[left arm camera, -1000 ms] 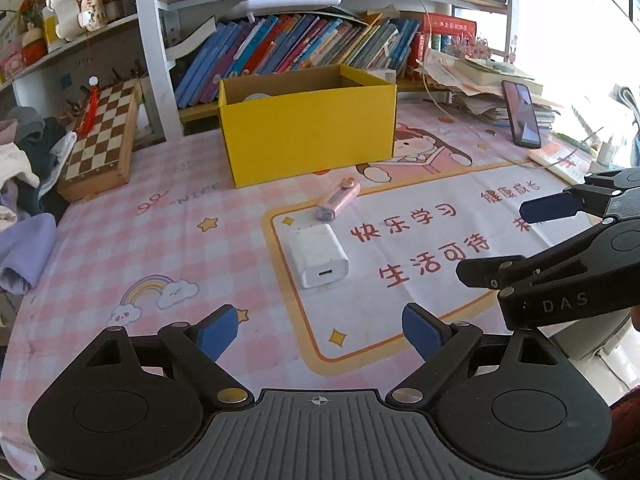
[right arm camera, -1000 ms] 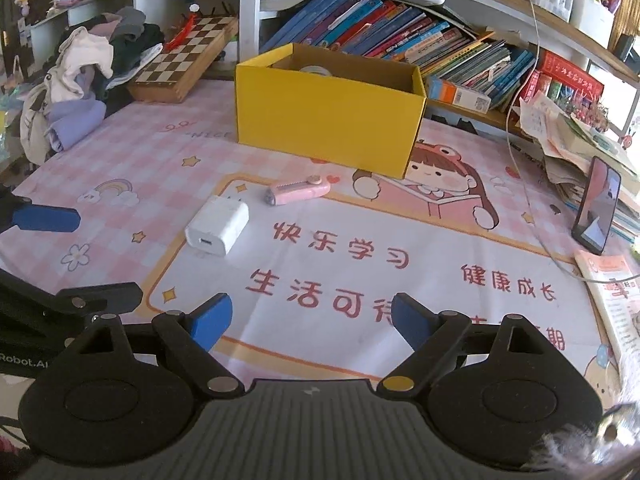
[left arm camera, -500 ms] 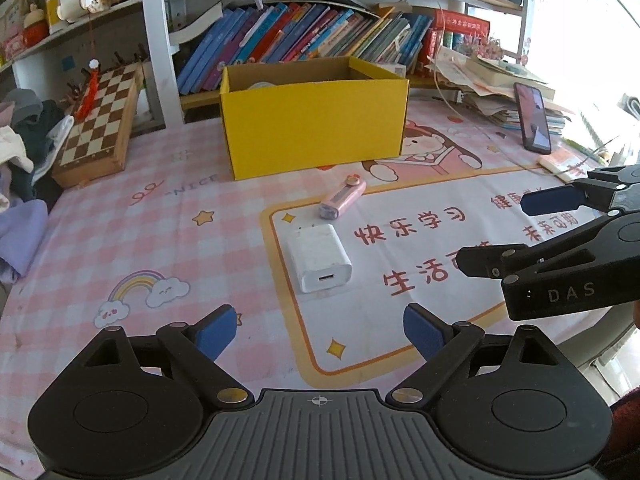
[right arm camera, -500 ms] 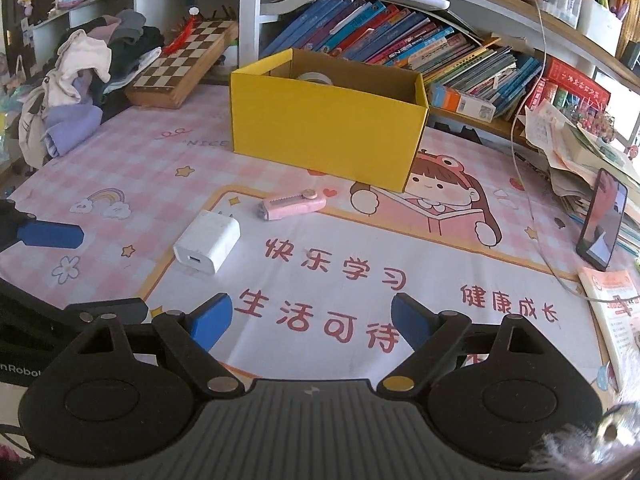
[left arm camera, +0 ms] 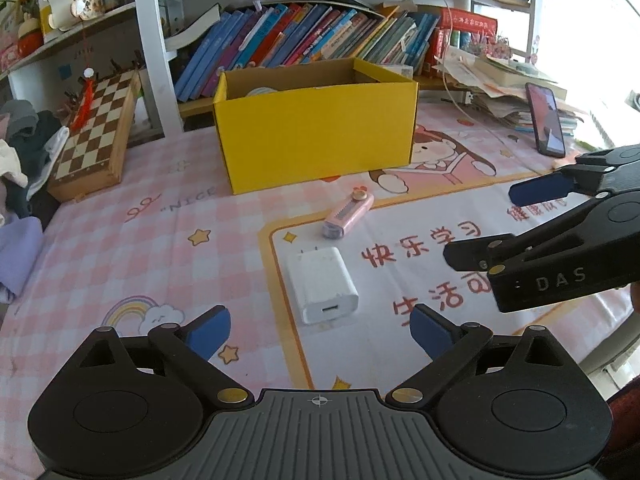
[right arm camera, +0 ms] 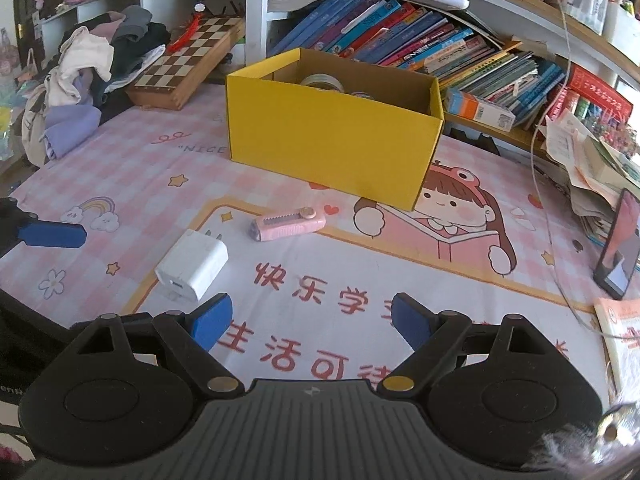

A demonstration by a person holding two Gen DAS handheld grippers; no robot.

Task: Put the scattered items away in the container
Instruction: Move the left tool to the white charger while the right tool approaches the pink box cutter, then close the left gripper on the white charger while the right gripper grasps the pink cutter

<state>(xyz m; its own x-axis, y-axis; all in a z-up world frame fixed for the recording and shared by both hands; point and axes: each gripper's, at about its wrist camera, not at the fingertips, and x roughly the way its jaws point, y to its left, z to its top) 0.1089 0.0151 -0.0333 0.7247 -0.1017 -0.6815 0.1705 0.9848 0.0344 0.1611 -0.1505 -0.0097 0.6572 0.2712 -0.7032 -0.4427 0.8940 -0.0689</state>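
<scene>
Grippers closer; two items (left arm camera: 321,284) out.

chessboard (right arm camera: 188,60) – leaning by clothes pile (right arm camera: 88,80) | books (left arm camera: 304,40) – shelved | phone (left arm camera: 545,120) – propped upright, right

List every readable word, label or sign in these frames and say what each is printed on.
"NICE": pink desk mat.
"快乐学习": same mat, red characters.
"生活可": mat, line partly hidden by the right gripper.
"健康成": mat, partly hidden.
"DAS": right gripper body, left wrist view.
Book spines and papers: too small to read.
</scene>
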